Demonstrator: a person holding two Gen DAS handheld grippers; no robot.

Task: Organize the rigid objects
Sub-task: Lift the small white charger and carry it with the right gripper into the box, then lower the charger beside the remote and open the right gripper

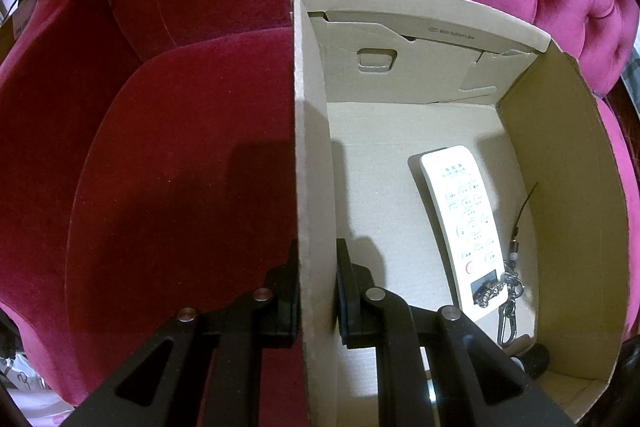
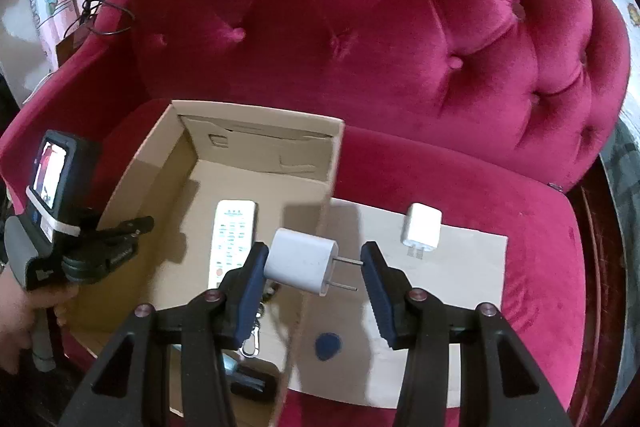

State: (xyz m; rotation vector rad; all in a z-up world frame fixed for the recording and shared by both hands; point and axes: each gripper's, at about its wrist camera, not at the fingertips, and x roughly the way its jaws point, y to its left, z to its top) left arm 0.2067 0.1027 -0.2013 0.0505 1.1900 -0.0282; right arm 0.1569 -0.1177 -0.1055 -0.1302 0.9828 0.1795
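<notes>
An open cardboard box (image 1: 560, 163) (image 2: 140, 163) sits on a red velvet sofa. Inside lie a white remote (image 1: 464, 227) (image 2: 232, 235) and a metal keychain (image 1: 508, 303) (image 2: 252, 343). My left gripper (image 1: 318, 287) is shut on the box's left wall (image 1: 312, 147), one finger on each side of it. My right gripper (image 2: 312, 267) holds a white charger plug (image 2: 300, 261) end to end above the box's right wall, prongs toward the right finger. A second white charger (image 2: 422, 229) and a blue pick (image 2: 329, 345) lie on a cardboard sheet (image 2: 472, 267).
The sofa's tufted backrest (image 2: 360, 27) rises behind the box. A dark cable (image 2: 100, 11) hangs on the left armrest. A dark object (image 1: 534, 359) lies in the box's near corner. The left handheld unit with its small screen (image 2: 50, 175) shows at the left.
</notes>
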